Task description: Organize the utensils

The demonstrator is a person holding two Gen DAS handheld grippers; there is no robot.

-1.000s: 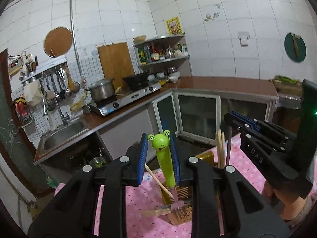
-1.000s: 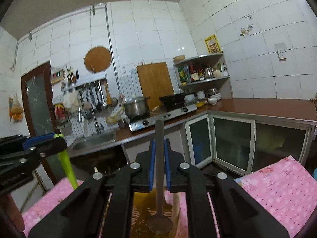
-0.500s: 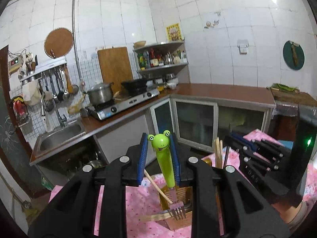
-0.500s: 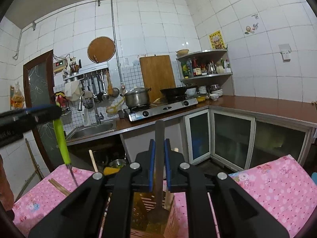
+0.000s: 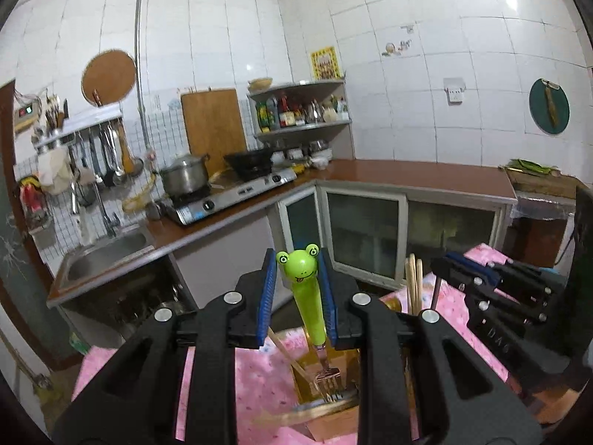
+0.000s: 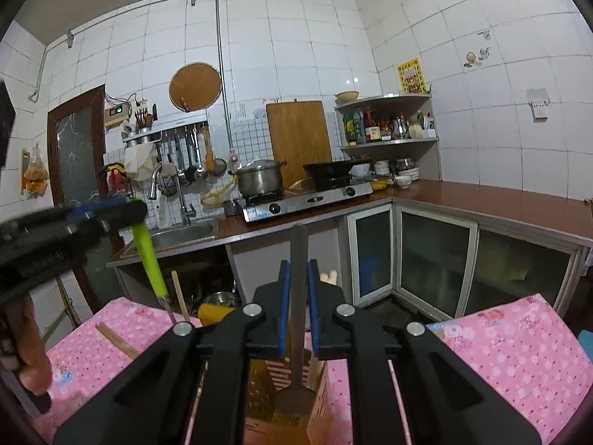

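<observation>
My left gripper (image 5: pixel 298 289) is shut on a fork with a green frog handle (image 5: pixel 305 293); its tines (image 5: pixel 328 382) hang just over the wooden utensil holder (image 5: pixel 333 419). My right gripper (image 6: pixel 296 296) is shut on a dark spoon (image 6: pixel 296 315) whose bowl (image 6: pixel 294 400) dips into the wooden holder (image 6: pixel 281 400). Chopsticks (image 5: pixel 413 285) stand in the holder. The right gripper also shows in the left wrist view (image 5: pixel 493 296), and the left gripper with the green fork shows in the right wrist view (image 6: pixel 74 230).
The holder stands on a table with a pink flowered cloth (image 6: pixel 511 352). A wooden utensil (image 6: pixel 115 339) lies on the cloth at the left. Behind are a brown kitchen counter (image 5: pixel 407 178), a stove (image 5: pixel 237 196) and a sink (image 5: pixel 103 252).
Both grippers have lowered toward the holder. The spoon's bowl has sunk into it and the fork's tines have come down over its opening.
</observation>
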